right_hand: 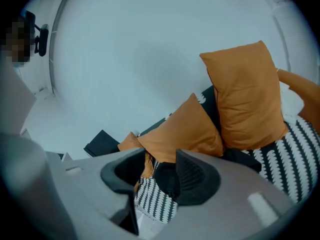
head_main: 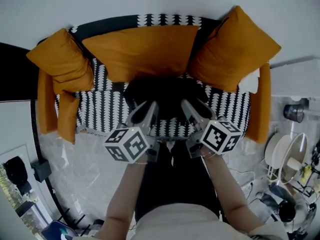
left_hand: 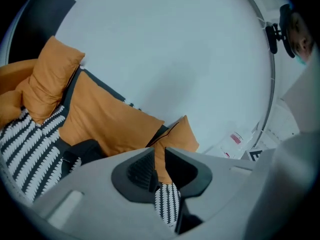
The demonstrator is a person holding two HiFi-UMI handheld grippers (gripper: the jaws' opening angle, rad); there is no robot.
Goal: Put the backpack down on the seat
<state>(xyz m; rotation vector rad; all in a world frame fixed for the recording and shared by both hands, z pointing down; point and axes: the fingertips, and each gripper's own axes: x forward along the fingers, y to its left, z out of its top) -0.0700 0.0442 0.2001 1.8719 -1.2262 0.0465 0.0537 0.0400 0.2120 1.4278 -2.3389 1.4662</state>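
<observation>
At left, our left gripper (head_main: 144, 110) has its jaws nearly together, with only a slim gap and the patterned seat (head_main: 100, 109) showing through it. In the middle, the backpack (head_main: 165, 93) lies on that seat against the orange cushions (head_main: 142, 49). It looks already set down, though here it reads only as a dark mass. We judge it soft, slumping and fairly heavy, best taken by its top handle or straps. At right, our right gripper (head_main: 194, 109) holds its jaws wide apart, with nothing between them.
</observation>
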